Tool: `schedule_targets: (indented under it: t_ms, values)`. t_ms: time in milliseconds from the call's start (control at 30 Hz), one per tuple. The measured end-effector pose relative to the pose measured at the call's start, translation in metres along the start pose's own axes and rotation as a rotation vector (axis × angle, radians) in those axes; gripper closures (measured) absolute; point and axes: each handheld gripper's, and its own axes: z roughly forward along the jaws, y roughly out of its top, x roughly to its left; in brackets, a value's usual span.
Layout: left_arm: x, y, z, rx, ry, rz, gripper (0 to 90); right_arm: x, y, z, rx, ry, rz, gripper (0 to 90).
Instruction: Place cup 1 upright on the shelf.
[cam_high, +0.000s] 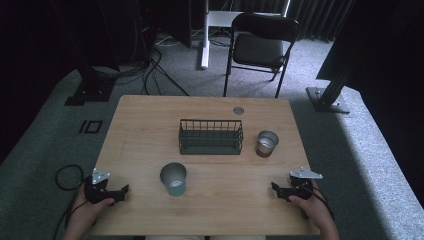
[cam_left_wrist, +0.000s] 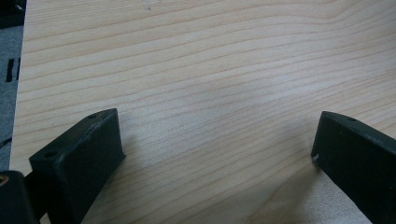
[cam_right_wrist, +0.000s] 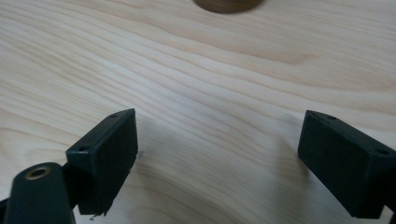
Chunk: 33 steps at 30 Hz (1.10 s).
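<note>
A black wire basket (cam_high: 211, 136) stands at the middle of the wooden table (cam_high: 145, 125). In front of it is a teal cup (cam_high: 173, 179), and to its right a shiny metal cup (cam_high: 267, 143) with a brown base (cam_right_wrist: 227, 3). A person's hand holds my left gripper (cam_high: 120, 191) at the front left corner. Its jaws are open over bare wood (cam_left_wrist: 217, 126). My right gripper (cam_high: 276, 189) is held at the front right, also open (cam_right_wrist: 218, 123) with nothing between its jaws, below the metal cup.
A small round grommet (cam_high: 238, 110) sits in the tabletop near the far edge. A black folding chair (cam_high: 260, 45) stands beyond the table, with cables (cam_high: 150, 70) on the grey carpet. A cable loop (cam_high: 67, 176) lies left of the table.
</note>
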Motion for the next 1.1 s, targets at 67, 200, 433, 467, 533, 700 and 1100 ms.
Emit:
schedule_targets:
  t_ms: [67, 200, 433, 467, 533, 700, 1100]
  values:
    - [0.000, 0.000, 0.000, 0.000, 0.000, 0.000, 2.5, 0.006, 0.005, 0.000, -0.015, 0.022, -0.024, 11.9]
    - [0.000, 0.000, 0.000, 0.000, 0.000, 0.000, 2.5, 0.011, 0.012, -0.001, -0.030, 0.040, -0.036, 12.0]
    - [0.000, 0.000, 0.000, 0.000, 0.000, 0.000, 2.5, 0.024, 0.023, 0.004, -0.048, 0.087, -0.084, 12.0]
    - [0.000, 0.000, 0.000, 0.000, 0.000, 0.000, 2.5, 0.029, 0.026, 0.005, -0.053, 0.105, -0.099, 12.0]
    - [0.000, 0.000, 0.000, 0.000, 0.000, 0.000, 2.5, 0.035, 0.030, 0.007, -0.054, 0.124, -0.122, 12.1]
    - [0.000, 0.000, 0.000, 0.000, 0.000, 0.000, 2.5, 0.047, 0.037, 0.011, -0.065, 0.165, -0.143, 12.1]
    - [0.000, 0.000, 0.000, 0.001, 0.000, 0.000, 2.5, 0.079, 0.053, 0.025, -0.077, 0.247, -0.210, 12.0]
